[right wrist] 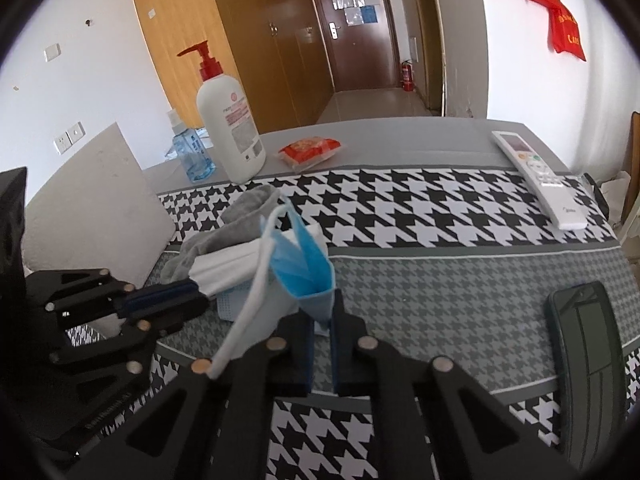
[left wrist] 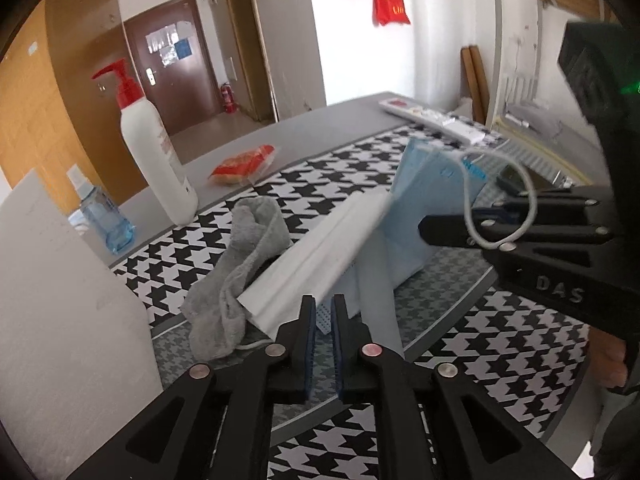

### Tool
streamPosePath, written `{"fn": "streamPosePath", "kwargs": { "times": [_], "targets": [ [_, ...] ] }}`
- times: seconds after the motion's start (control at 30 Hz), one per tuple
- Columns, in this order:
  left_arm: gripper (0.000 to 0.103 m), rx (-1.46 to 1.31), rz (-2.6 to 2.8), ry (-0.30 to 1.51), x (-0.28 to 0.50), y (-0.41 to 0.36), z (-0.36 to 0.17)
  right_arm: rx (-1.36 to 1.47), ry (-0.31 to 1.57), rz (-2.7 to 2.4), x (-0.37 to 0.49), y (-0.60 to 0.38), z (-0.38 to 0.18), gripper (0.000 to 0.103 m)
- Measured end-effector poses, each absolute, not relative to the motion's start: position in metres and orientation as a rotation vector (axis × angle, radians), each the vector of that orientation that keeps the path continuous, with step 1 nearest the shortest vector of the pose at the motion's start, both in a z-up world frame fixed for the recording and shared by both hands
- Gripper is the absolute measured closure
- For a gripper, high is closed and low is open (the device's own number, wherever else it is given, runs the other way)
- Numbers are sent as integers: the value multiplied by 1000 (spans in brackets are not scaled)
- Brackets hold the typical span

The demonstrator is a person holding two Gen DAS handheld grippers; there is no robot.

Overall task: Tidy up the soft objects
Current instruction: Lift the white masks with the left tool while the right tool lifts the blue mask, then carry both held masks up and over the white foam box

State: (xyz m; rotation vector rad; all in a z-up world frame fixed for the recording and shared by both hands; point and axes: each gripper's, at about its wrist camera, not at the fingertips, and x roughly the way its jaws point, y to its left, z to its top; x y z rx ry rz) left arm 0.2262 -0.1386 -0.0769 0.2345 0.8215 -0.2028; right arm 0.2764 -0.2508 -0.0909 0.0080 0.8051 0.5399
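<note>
A blue face mask [left wrist: 424, 204] is held up between both grippers above the houndstooth cloth. My left gripper [left wrist: 324, 316] is shut on its lower end, where the mask's white side [left wrist: 316, 256] folds over. My right gripper [right wrist: 320, 316] is shut on the other end of the blue mask [right wrist: 304, 268]; it shows at the right of the left wrist view [left wrist: 452, 232]. A white ear loop [right wrist: 248, 300] hangs over the right gripper. A grey sock [left wrist: 240, 264] lies crumpled on the cloth just left of the mask, also in the right wrist view [right wrist: 236, 224].
A white pump bottle [right wrist: 232, 128], a blue spray bottle [right wrist: 192, 152] and a red packet [right wrist: 310, 150] stand at the table's far left. A white remote [right wrist: 540, 178] and a dark phone [right wrist: 588, 356] lie at right. A white board [left wrist: 60, 300] leans at left.
</note>
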Motion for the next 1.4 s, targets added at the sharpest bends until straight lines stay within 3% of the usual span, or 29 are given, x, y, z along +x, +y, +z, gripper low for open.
{"fn": "streamPosePath", "kwargs": {
  "times": [0.07, 0.13, 0.17, 0.8, 0.87, 0.93, 1.03, 1.4],
  "targets": [
    [82, 250, -197, 825, 229, -141, -78, 15, 806, 545, 277, -252, -92, 94],
    [66, 268, -190, 829, 231, -144, -80, 20, 805, 553, 275, -254, -91, 94],
    [64, 277, -186, 823, 231, -146, -80, 23, 803, 556, 275, -255, -91, 94],
    [63, 363, -87, 846, 264, -154, -92, 50, 793, 598, 272, -259, -91, 94],
    [66, 352, -99, 854, 266, -153, -93, 50, 794, 595, 272, -259, -91, 94],
    [83, 348, -103, 866, 268, -153, -94, 51, 795, 593, 272, -259, -92, 94],
    [99, 330, -102, 877, 271, -150, -96, 51, 793, 589, 273, -257, -91, 94],
    [99, 225, -135, 775, 248, -135, -58, 30, 735, 587, 264, -253, -76, 96]
  ]
}}
